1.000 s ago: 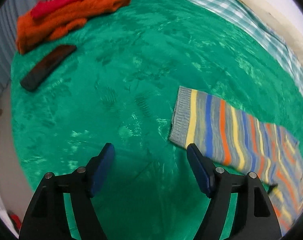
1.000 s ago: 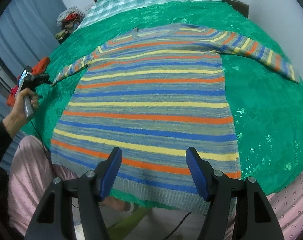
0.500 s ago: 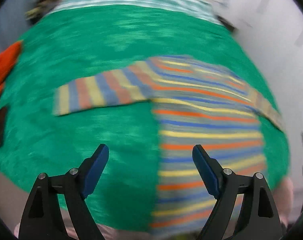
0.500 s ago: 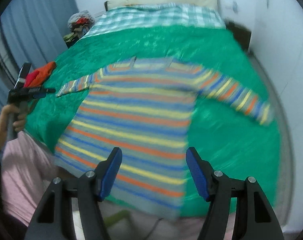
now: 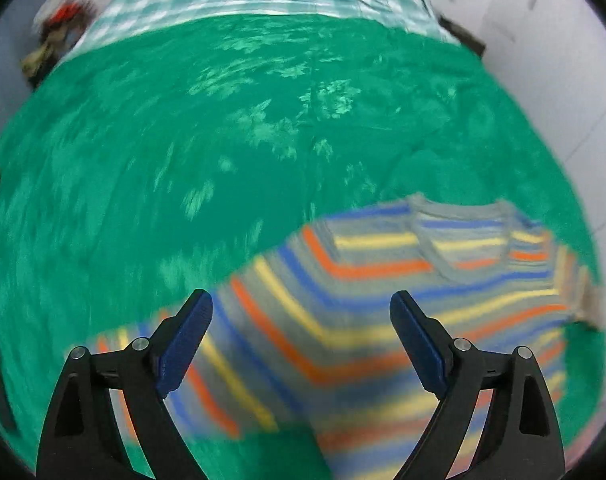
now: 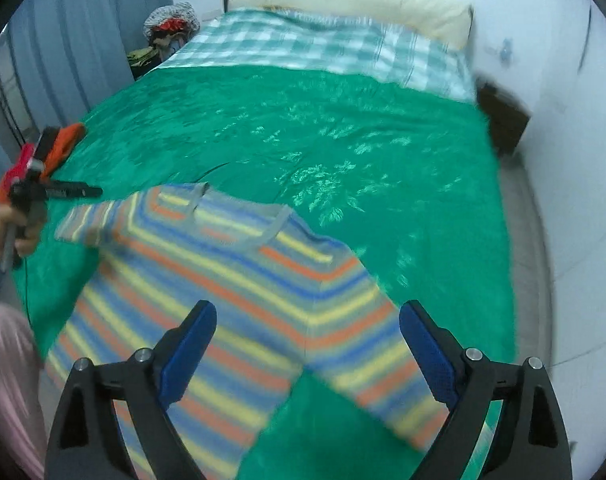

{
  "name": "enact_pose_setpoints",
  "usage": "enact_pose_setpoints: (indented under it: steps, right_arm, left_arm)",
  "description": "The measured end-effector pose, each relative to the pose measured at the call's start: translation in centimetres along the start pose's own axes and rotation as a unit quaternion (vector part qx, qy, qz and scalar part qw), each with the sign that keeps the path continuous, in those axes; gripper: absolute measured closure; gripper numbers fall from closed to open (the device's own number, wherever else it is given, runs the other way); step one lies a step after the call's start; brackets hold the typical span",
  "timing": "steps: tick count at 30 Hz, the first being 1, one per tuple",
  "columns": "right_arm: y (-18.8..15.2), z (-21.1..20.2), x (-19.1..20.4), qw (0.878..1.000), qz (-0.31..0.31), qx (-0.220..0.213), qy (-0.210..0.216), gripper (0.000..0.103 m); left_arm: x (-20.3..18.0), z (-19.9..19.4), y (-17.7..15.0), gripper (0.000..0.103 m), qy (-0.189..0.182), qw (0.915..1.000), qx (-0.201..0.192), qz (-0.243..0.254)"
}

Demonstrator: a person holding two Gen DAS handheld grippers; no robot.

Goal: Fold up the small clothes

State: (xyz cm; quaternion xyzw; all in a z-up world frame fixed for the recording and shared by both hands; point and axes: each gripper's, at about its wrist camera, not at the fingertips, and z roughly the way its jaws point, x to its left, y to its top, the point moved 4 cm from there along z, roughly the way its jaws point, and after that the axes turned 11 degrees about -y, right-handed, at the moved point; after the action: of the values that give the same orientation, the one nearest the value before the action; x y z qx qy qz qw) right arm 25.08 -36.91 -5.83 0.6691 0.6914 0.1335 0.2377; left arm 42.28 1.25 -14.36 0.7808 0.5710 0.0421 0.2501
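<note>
On the green blanket (image 5: 183, 140), in your left tool's view, the striped sweater (image 5: 343, 300) lies flat with its grey neck hole facing up. Your left tongs (image 5: 301, 336) are spread wide and hold nothing. They hang over the shoulder and sleeve on that side. This picture is blurry, so the sleeve end is hard to make out.

In your right tool's view, you see the same sweater (image 6: 243, 292) near the front edge of the bed, with a checked sheet (image 6: 315, 44) and a pillow (image 6: 351, 4) far behind it. Your right tongs (image 6: 307, 344) are wide too, and empty, above the other sleeve. Your left hand (image 6: 19, 224) is off to the side with its tool.

The sweater looks soft, floppy and light. It will likely sag and stretch, not slide. A good place to pinch is probably the sleeve cuff or the shoulder edge, taking both layers together.
</note>
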Motion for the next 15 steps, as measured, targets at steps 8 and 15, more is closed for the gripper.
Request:
enact_pose_setpoints:
  steps: [8,15]
  right_arm:
    - [4.3,16.4,1.2,0.995,-0.062,0.075,0.019,0.011]
    - [4.5,24.6,2.9,0.984,-0.104,0.131,0.06,0.054]
  left_arm:
    - [1.2,10.0,2.6,0.016,0.036,0.9875,0.088,0.126]
    - [-0.2,11.7,2.2,0.058,-0.031,0.9799,0.117,0.159]
